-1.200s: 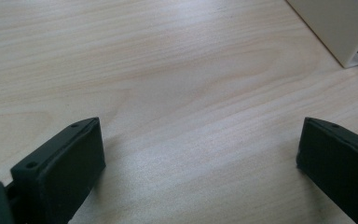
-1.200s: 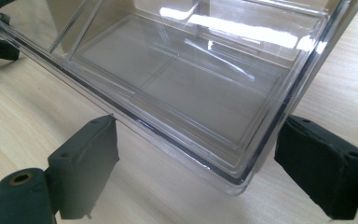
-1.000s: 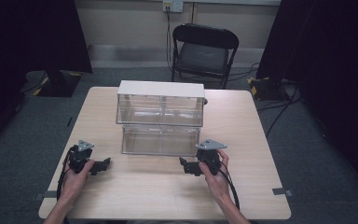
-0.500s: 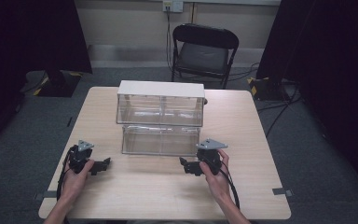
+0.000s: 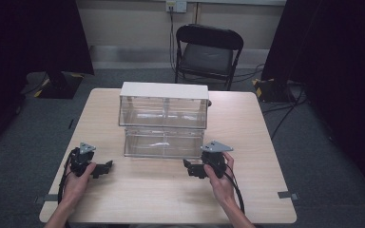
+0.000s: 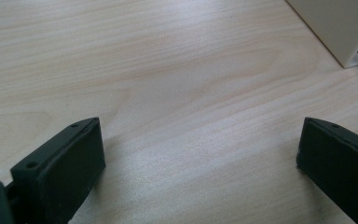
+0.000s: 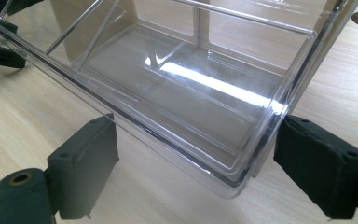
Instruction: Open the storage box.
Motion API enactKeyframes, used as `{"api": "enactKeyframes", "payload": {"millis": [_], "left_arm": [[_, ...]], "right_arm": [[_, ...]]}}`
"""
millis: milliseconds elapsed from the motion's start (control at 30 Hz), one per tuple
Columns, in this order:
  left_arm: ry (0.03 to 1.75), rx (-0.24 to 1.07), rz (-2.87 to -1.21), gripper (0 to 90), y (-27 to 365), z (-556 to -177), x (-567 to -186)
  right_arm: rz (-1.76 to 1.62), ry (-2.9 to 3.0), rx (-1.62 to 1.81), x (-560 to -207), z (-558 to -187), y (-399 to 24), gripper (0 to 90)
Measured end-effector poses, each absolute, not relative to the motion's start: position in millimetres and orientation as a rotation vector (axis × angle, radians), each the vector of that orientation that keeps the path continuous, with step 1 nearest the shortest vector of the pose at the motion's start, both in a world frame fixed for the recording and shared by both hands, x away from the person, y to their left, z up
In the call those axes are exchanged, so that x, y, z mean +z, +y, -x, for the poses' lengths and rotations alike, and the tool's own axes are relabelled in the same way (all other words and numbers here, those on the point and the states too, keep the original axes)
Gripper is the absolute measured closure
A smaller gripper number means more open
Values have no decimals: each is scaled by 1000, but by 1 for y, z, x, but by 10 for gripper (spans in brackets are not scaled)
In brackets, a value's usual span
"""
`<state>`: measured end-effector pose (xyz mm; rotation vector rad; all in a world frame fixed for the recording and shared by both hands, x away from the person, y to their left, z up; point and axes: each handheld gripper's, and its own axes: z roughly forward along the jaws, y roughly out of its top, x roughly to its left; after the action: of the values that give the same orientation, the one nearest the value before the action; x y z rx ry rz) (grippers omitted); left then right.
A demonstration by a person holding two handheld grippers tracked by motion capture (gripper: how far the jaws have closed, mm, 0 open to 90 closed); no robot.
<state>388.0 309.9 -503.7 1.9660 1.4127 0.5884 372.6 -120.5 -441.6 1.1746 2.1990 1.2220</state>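
High view showed the clear drawer (image 5: 164, 141) lying crosswise, long axis left to right, its right corner nearest the right tongs (image 5: 190, 167). Both tongs gaped wide and empty — the left tongs (image 5: 108, 166) sat off the drawer's left end on the bench (image 5: 142, 194).

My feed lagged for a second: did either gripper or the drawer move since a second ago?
Nothing visibly changed. The left gripper and right gripper rest on the table, jaws open, holding nothing. The clear drawer sits pulled out in front of the cabinet, as before.
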Motion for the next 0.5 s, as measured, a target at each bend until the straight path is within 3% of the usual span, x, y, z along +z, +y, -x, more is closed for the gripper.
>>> {"api": "enactKeyframes", "payload": {"millis": [500], "left_arm": [[1412,589,-1966,3,310,-388,-504]], "right_arm": [[-1178,2188,1227,-437,-371,-120,120]]}}
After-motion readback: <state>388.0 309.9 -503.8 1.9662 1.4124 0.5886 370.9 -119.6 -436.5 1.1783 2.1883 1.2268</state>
